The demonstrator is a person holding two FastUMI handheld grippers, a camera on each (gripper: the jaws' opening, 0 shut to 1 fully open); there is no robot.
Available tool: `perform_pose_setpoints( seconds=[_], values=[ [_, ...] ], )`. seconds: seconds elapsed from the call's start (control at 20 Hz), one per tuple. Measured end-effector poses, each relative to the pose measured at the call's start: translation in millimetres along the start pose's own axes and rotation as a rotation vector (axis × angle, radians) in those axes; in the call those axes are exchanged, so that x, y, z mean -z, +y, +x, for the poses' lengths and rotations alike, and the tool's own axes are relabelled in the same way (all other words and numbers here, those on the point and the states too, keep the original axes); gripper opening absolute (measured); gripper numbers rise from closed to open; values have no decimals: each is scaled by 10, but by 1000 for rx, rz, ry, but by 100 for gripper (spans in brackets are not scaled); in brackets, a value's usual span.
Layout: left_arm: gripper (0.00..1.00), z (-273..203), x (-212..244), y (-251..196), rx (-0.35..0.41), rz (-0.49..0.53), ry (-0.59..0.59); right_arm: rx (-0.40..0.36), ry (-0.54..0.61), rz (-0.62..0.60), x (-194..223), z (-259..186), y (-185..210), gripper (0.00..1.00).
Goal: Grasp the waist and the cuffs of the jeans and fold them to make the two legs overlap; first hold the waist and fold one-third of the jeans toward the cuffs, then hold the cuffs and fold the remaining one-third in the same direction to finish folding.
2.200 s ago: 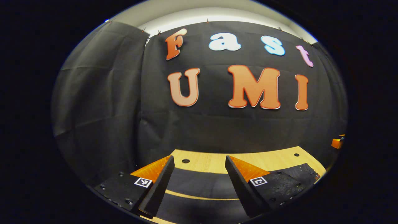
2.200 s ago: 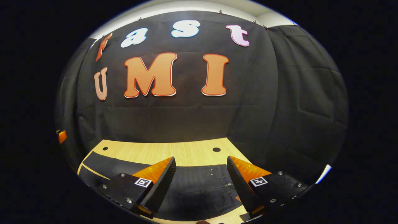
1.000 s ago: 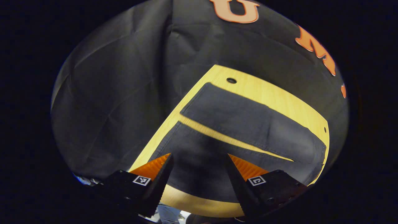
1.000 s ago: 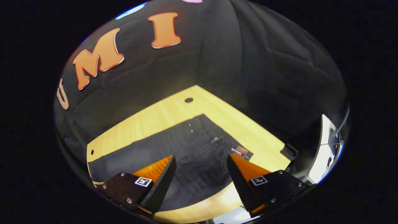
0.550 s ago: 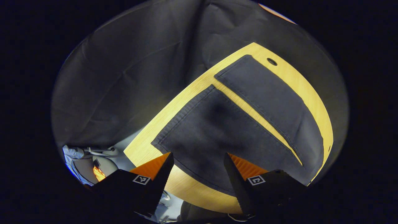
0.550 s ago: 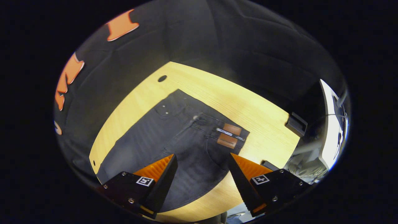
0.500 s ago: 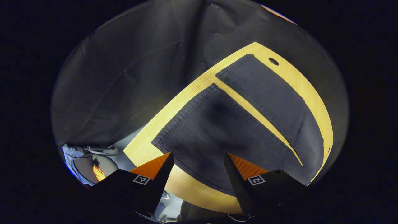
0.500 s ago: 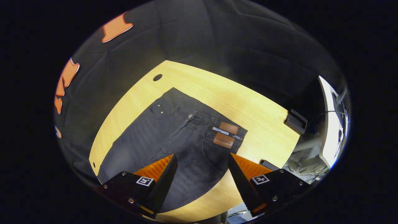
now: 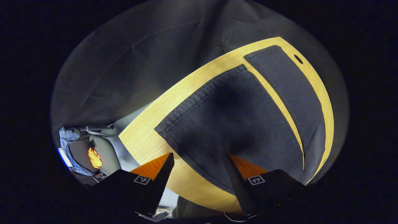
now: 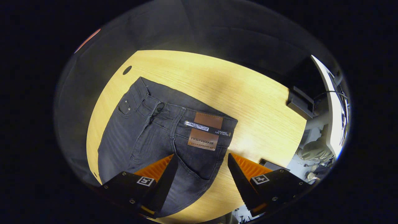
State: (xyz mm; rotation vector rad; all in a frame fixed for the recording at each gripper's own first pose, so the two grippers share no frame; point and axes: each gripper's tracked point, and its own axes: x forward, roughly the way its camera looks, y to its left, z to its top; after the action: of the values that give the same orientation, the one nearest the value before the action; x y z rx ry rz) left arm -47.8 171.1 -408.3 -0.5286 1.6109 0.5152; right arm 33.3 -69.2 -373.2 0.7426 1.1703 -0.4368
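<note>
Dark grey jeans (image 10: 146, 137) lie flat on the light wooden table (image 10: 248, 102). In the right gripper view I see their waist end, with a brown patch (image 10: 203, 130) and the waistband (image 10: 174, 113). My right gripper (image 10: 202, 174) hangs open above the near waist corner, nothing between its fingers. In the left gripper view both legs lie spread apart: the near leg (image 9: 230, 124) with its cuff (image 9: 196, 99), the far leg (image 9: 286, 84) beyond a strip of bare table (image 9: 149, 140). My left gripper (image 9: 197, 177) is open above the near leg's edge by the cuff.
A black box (image 10: 300, 101) sits at the table's far right edge, with white equipment (image 10: 329, 102) behind it. Past the table's left end I see a grey chair with an orange object (image 9: 93, 157). Round holes (image 9: 298, 58) mark the tabletop's corners.
Both grippers have tipped down from facing the wall to looking at the table, and have come closer to the jeans: left toward the cuff, right toward the waist. Both stayed open.
</note>
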Motion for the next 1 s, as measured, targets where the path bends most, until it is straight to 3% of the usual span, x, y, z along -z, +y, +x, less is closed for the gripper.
perform_pose_setpoints(
  seconds=[0.2, 0.55, 0.65, 0.7, 0.75, 0.9, 0.95, 1.0],
  values=[
    [96, 83, -70, 42, -28, -9, 12, 26, 22, -12, 12, 102, -11, 96],
    [89, 161, -65, 97, 24, -60, 21, 107, 34, -90, -2, 152, -9, 89],
    [90, 155, -72, 57, 26, -67, 33, 113, 36, -90, -12, 161, -60, 83],
    [88, 177, -131, 55, 33, -44, 27, 101, 33, -60, -33, 121, -89, 70],
    [80, 201, -123, 76, 38, -34, 17, 71, 33, -65, -28, 163, -8, 61],
    [28, 189, -210, -29, 81, -19, -2, 30, 23, -31, -22, 163, -9, 19],
    [11, 178, -267, -43, 100, -28, -43, 4, 27, -12, -23, 168, 14, 23],
    [6, 130, -242, -51, 118, -9, -25, -28, 35, 31, -24, 144, 28, 23]
  ],
)
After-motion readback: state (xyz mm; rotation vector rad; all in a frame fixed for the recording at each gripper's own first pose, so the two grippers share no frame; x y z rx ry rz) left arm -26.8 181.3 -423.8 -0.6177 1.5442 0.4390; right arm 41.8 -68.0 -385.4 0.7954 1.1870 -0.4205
